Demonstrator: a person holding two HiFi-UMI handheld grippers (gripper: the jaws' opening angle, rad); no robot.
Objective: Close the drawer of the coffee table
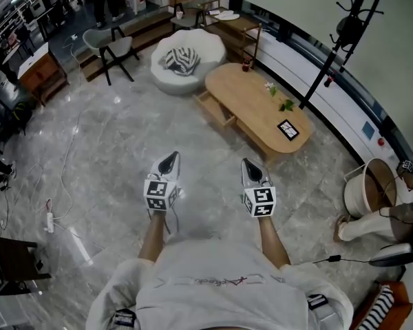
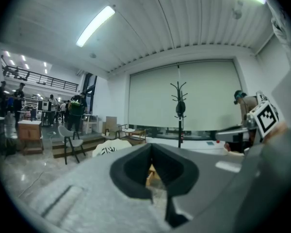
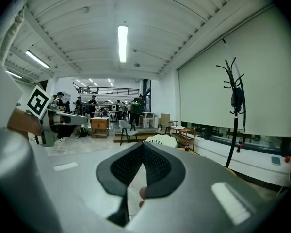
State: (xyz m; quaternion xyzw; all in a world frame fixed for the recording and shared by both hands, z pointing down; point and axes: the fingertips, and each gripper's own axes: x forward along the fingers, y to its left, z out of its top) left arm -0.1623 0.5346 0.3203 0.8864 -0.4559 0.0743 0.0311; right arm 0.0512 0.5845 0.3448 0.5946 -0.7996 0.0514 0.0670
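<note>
So, nothing's actually been done on this one yet. Nearest the person, the left gripper (image 1: 168,162) and right gripper (image 1: 252,170) are held out side by side over the floor. Both are clenched tight with nothing between the jaws. Farther off and a bit right sits the coffee table (image 1: 258,105). Its drawer (image 1: 214,108) sticks out of the table's left side, clearly open with the inside showing. Both grippers are well apart from it, so there's no contact at all. I'd say the whole job is still left: get over there, put a gripper against the drawer front, and push it in flush. Past the table's far end there's a white seat (image 1: 186,64).
</note>
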